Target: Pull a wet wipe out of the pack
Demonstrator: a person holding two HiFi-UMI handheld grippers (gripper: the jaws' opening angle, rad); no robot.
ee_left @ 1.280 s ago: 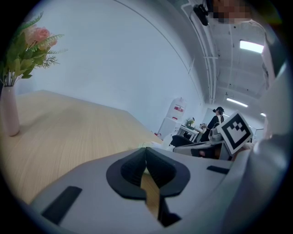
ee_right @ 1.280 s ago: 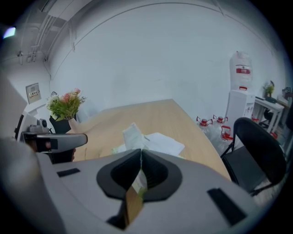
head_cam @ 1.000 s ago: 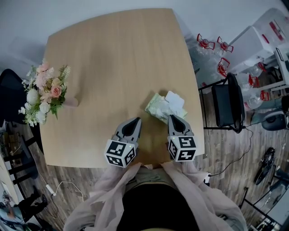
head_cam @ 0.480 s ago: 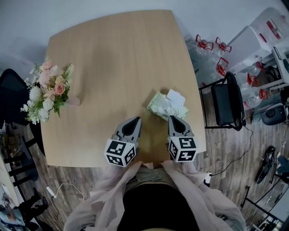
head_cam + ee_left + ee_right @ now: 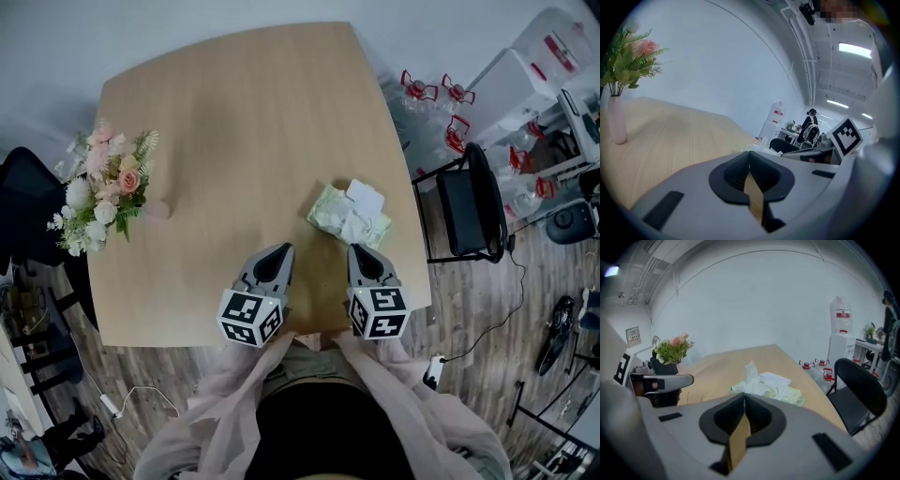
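Green pack [image 5: 330, 212]: flat on table [image 5: 234, 112], wipe tuft [image 5: 751, 370] sticking up, grabbable.
R gripper [image 5: 364, 253]: jaws pressed together, empty, nearest pack.
L gripper [image 5: 274, 256]: jaws together, empty, parked clear.

A light wooden table [image 5: 234, 122] with rounded corners. A pale green pack of wet wipes [image 5: 349, 217] lies crumpled toward its near right corner, with white sheets poking up from the top. A slim pale vase [image 5: 155, 208] of pink and white flowers [image 5: 98, 187] stands at the left edge, well apart from the pack.
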